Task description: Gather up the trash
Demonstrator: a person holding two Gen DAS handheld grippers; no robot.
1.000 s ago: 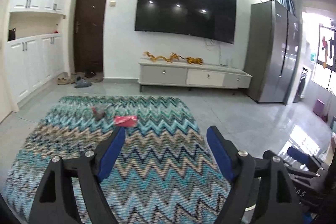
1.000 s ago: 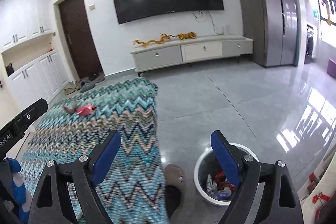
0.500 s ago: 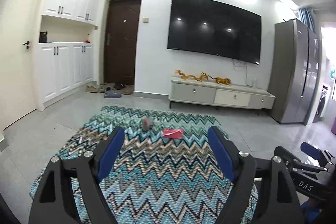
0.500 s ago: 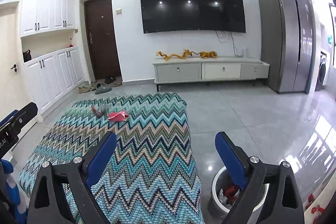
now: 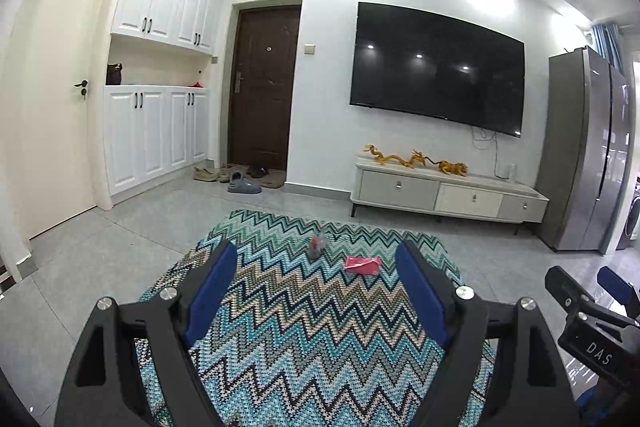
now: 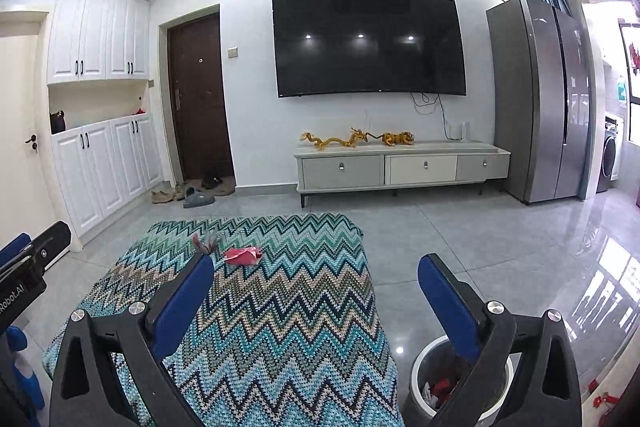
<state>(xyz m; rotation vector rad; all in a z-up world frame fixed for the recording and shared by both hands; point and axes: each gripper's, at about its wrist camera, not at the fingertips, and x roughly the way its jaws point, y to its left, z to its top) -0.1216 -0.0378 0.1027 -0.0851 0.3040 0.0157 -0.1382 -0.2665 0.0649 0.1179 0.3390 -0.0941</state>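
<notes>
A red crumpled wrapper (image 5: pixel 362 263) lies on the far part of the zigzag rug (image 5: pixel 304 331), with a small grey and red scrap (image 5: pixel 317 246) just left of it. Both show in the right wrist view too, the wrapper (image 6: pixel 241 255) and the scrap (image 6: pixel 205 242). A white trash bin (image 6: pixel 424 383) with trash inside stands on the floor right of the rug, partly behind my right finger. My left gripper (image 5: pixel 316 287) is open and empty, well short of the trash. My right gripper (image 6: pixel 316 303) is open and empty.
A TV cabinet (image 6: pixel 402 169) with gold figurines stands under a wall TV (image 6: pixel 368 43). A grey fridge (image 6: pixel 538 99) is at the right. White cupboards (image 5: pixel 154 135), a dark door (image 5: pixel 262 91) and shoes (image 5: pixel 240 181) are at the left. Grey tiled floor (image 6: pixel 460 239) surrounds the rug.
Both grippers have tilted upward and turned, so more wall and ceiling shows. The trash now sits between the left fingers in view. Both stay open.
</notes>
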